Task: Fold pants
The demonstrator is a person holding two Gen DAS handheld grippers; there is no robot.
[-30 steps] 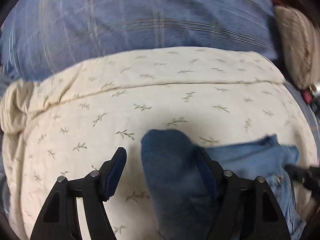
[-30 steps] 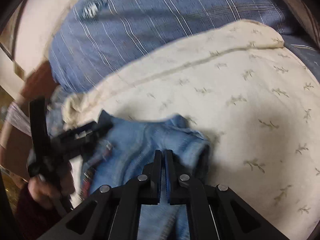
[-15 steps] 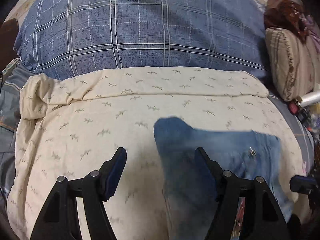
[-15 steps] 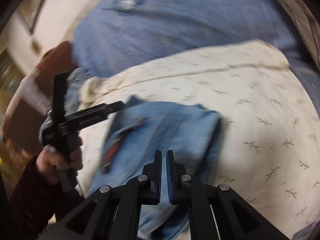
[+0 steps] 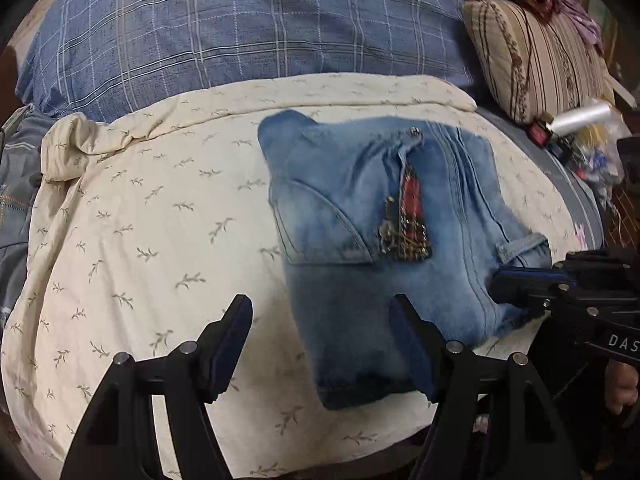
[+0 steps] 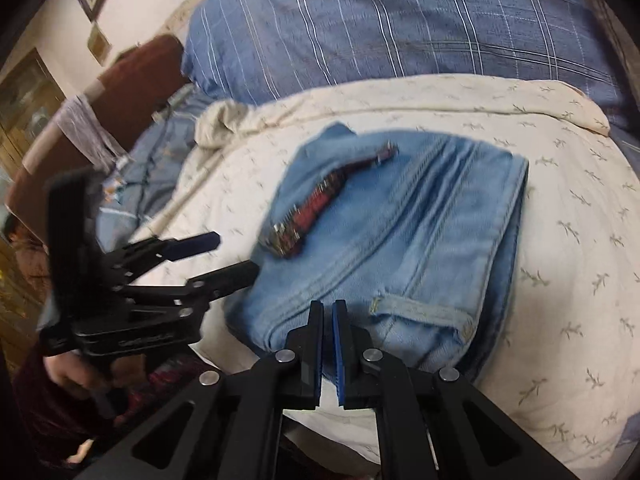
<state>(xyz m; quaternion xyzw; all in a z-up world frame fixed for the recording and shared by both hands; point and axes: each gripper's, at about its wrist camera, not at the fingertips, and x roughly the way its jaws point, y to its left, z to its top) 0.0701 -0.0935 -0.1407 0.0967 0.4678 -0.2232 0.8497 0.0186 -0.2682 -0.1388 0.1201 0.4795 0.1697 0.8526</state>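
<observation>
The light blue denim pants (image 5: 380, 240) lie folded into a compact block on the cream leaf-print quilt (image 5: 140, 220), with a red plaid patch (image 5: 412, 216) facing up. My left gripper (image 5: 320, 344) is open and empty, its right finger over the pants' near left corner. My right gripper (image 6: 329, 340) is shut with nothing visible between its pads, at the near waistband edge of the pants (image 6: 400, 240). It also shows at the right of the left wrist view (image 5: 516, 284). The left gripper shows open at the left of the right wrist view (image 6: 224, 256).
A blue plaid pillow (image 5: 240, 28) lies behind the quilt. A striped cushion (image 5: 540, 52) and small clutter (image 5: 580, 136) sit at the far right. A brown headboard (image 6: 120, 88) and more blue bedding (image 6: 152, 168) are on the left.
Both grippers have pulled back toward me from the pants. The pants now lie flat and folded on the quilt, with the plaid patch in view.
</observation>
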